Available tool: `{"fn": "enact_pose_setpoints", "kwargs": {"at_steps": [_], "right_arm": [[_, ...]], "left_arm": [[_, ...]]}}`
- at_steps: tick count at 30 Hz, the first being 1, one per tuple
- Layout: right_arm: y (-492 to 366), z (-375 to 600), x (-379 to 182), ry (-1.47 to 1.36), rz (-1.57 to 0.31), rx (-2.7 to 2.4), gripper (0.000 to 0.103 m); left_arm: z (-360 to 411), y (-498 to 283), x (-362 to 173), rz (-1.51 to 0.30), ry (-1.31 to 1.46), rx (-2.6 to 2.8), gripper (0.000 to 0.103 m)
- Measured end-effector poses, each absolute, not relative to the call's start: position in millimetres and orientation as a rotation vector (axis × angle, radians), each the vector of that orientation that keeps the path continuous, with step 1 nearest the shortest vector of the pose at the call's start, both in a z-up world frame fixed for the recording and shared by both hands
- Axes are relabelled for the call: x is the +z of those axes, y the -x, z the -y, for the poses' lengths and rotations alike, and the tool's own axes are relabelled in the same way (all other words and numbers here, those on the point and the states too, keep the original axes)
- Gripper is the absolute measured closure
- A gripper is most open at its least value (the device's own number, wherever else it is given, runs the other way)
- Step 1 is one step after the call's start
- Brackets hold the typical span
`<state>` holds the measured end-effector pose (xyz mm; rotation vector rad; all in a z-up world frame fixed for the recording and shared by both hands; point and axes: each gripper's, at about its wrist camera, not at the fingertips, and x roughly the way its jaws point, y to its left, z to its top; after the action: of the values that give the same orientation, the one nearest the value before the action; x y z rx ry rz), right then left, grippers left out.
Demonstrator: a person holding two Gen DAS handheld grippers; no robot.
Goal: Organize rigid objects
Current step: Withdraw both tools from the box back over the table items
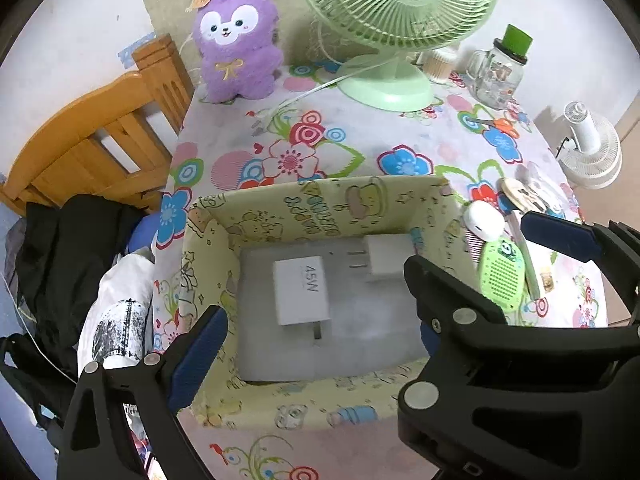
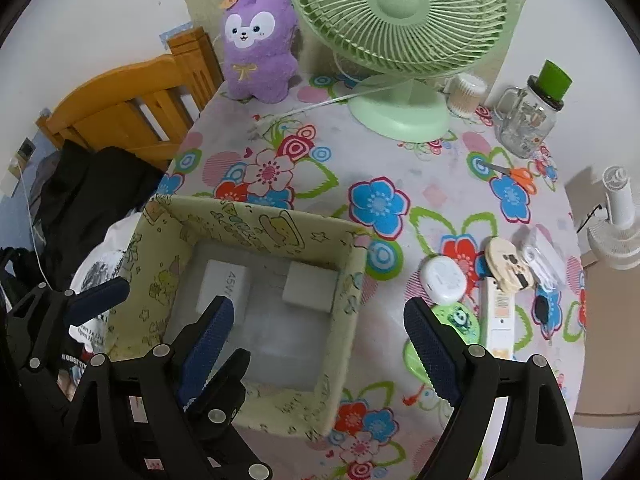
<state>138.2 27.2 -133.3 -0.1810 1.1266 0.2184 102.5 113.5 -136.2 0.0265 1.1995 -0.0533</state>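
White charger prongs [image 1: 354,259] only in left view; both tools, left [image 1: 316,300] and right [image 2: 320,328], released, empty.

Left wrist view looking steeply down from close above the patterned box [image 1: 304,216], right wrist view likewise angled down but set further right, box [image 2: 256,224] at lower left, both sharing floral table [image 1: 360,136], green fan [image 2: 400,12], purple plush [image 1: 236,36]

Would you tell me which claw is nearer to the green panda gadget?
Right. The right claw hovers with one finger just above the green panda gadget; the left claw hangs over the box.
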Motion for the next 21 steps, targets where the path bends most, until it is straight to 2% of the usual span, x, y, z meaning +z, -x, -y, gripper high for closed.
{"fn": "enact_pose_setpoints", "kwargs": {"at_steps": [21], "right_arm": [[-97.5,28.6,-76.8,0.167,-1.034,0.208,0.014]], "left_arm": [[-63.0,-67.3,-83.1,-1.117,-0.035,-0.066,0.003]]}}
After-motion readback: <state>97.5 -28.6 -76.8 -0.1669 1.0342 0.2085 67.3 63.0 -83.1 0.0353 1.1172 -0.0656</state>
